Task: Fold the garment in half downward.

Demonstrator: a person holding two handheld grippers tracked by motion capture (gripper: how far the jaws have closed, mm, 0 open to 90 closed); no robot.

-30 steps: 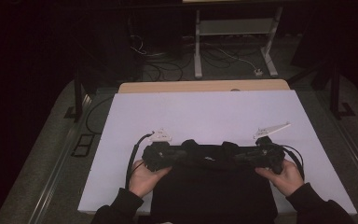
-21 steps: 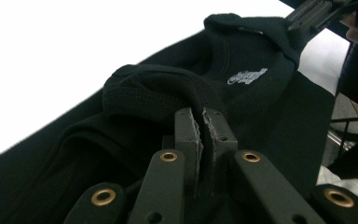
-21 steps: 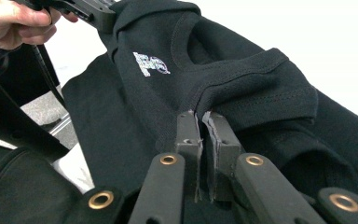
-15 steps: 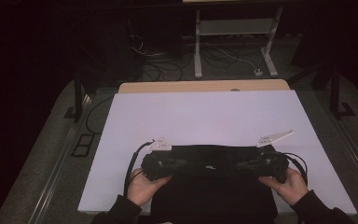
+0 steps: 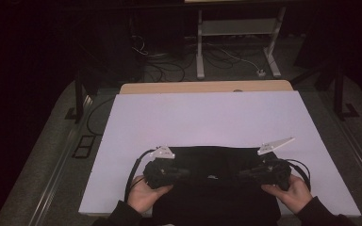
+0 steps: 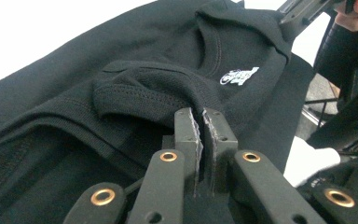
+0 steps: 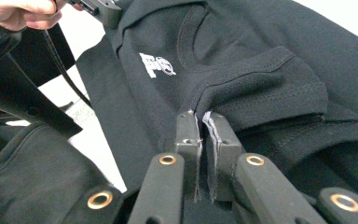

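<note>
The left gripper [image 6: 200,116] has its jaws pinched nearly together on a fold of a black sweatshirt [image 6: 135,84], the knit bunched just beyond the pads. The right gripper [image 7: 204,119] is in the same state: jaws narrow, clamped on a thick seam of the same garment. In the high view the left gripper [image 5: 166,173] and right gripper [image 5: 264,172] sit well apart, each at one side of the cloth, with the sweatshirt [image 5: 217,188] stretched between them and running back toward the person over the near edge of the table [image 5: 207,117].

Compared with a second ago, the two grippers have come a little nearer the person, and the dark band they held between them has opened into a broader flat panel ahead of the jaws. I judge that the garment is being pulled smooth or drawn into a fold, with both grips unchanged; the laying-out looks under way, not finished.

The fabric is heavy, matt cotton fleece with ribbed, double-stitched hems and a rounded neck opening beyond each gripper. A small white printed logo [image 6: 238,75] lies just past the collar, and it appears in the right gripper view too [image 7: 156,65]. The pads are dark with rough, serrated faces. The table top is pale, smooth and flat.
</note>
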